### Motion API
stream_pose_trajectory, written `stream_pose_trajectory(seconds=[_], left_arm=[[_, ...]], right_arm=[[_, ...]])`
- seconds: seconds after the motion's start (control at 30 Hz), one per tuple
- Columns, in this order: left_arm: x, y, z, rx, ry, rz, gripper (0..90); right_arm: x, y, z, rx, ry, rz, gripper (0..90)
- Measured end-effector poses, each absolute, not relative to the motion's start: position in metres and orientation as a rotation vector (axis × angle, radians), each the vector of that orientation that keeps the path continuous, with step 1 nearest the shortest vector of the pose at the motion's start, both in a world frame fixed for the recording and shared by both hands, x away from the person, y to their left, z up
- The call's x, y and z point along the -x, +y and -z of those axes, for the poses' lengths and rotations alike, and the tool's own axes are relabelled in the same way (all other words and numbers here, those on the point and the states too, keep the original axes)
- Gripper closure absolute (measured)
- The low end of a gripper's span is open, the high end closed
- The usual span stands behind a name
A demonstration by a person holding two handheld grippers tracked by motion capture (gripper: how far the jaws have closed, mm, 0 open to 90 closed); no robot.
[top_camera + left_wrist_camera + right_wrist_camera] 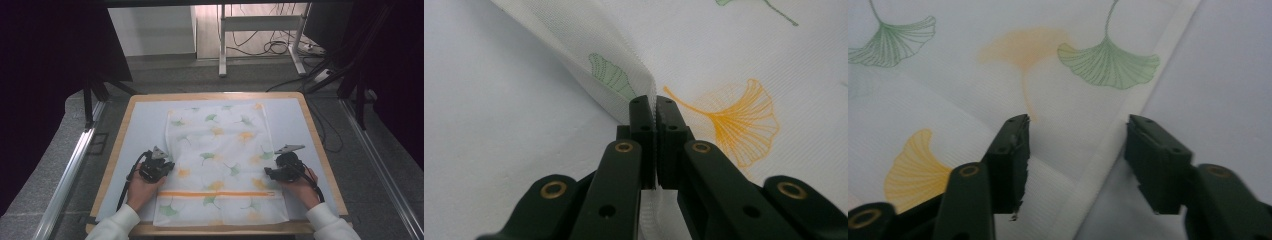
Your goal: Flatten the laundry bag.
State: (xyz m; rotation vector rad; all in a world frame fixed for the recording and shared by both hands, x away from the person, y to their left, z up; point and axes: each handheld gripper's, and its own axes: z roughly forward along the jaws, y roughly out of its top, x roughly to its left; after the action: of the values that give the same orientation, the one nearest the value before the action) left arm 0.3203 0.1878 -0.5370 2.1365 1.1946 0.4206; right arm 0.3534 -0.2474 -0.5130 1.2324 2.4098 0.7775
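A white cloth printed with green and orange ginkgo leaves lies spread on the table, an orange stripe across it near the front. My left gripper is at its left edge. In the left gripper view the jaws of the left gripper are shut on a pinched-up fold of the cloth hem. My right gripper is at the cloth's right edge. Seen from the right gripper view, my right gripper stands open, its jaws either side of the cloth hem, which lies flat beneath them.
The cloth rests on a pale blue mat on a wood-rimmed table. Beyond the table are a grey floor, a white stand and cables. Dark curtains hang at both sides.
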Motion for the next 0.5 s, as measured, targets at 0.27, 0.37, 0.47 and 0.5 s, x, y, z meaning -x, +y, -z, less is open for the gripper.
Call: stream_pose_trajectory(seconds=[0.27,0.37,0.47,0.5], left_arm=[[-0.3204,0.1877,0.537,-2.137,1.185,-0.427,89.3],[-0.3202,0.1879,0.5365,-2.134,1.182,-0.43,89.4],[-0.3202,0.1879,0.5363,-2.134,1.18,-0.431,89.4],[-0.3202,0.1881,0.536,-2.133,1.178,-0.433,89.4]], right_arm=[[-0.3572,-0.2507,0.5122,-1.209,2.405,-0.807,80.2],[-0.3572,-0.2458,0.5122,-1.173,2.409,-0.788,87.6],[-0.3578,-0.2459,0.5119,-1.177,2.411,-0.796,88.5],[-0.3578,-0.2459,0.5119,-1.177,2.411,-0.796,88.5]])
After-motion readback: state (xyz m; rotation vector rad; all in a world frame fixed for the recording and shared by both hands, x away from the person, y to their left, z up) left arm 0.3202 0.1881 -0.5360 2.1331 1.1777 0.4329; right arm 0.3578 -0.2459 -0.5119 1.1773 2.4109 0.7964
